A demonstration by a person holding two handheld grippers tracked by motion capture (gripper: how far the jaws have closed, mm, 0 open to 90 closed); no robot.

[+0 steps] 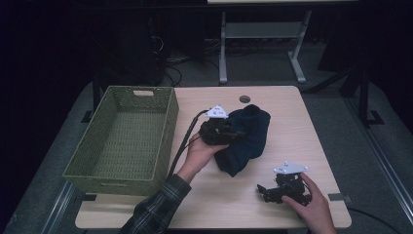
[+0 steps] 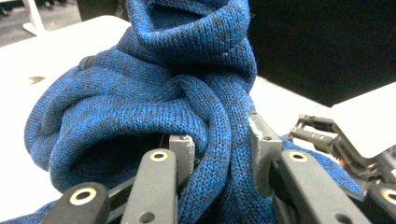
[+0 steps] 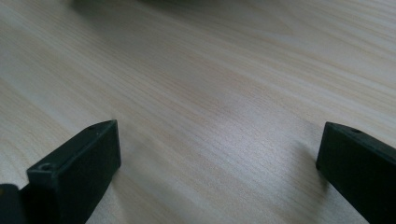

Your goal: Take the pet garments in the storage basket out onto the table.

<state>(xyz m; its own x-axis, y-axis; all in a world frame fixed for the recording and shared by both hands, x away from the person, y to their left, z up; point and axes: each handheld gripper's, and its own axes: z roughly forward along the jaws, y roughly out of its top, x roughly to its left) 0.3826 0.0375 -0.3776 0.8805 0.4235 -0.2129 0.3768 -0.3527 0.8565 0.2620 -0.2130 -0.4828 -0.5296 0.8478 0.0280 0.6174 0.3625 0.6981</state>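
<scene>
A dark blue knitted cloth (image 1: 252,132) lies bunched in the middle of the wooden table (image 1: 292,122). My left gripper (image 1: 235,132) reaches into it from the left and is shut on it. In the left gripper view a thick fold of the blue knitted cloth (image 2: 177,84) is pinched between the grey pads (image 2: 184,149) of the left gripper (image 2: 222,149). My right gripper (image 1: 263,190) rests near the table's front right, jaws pointing left. In the right gripper view the right gripper (image 3: 217,144) is open, with only bare wood (image 3: 210,70) between the jaws.
A green woven basket (image 1: 168,129), with nothing in it, stands on the table's left side, close to my left forearm. A cable hole (image 1: 244,99) sits at the table's far edge. Beyond the table are the white legs of another desk (image 1: 223,53).
</scene>
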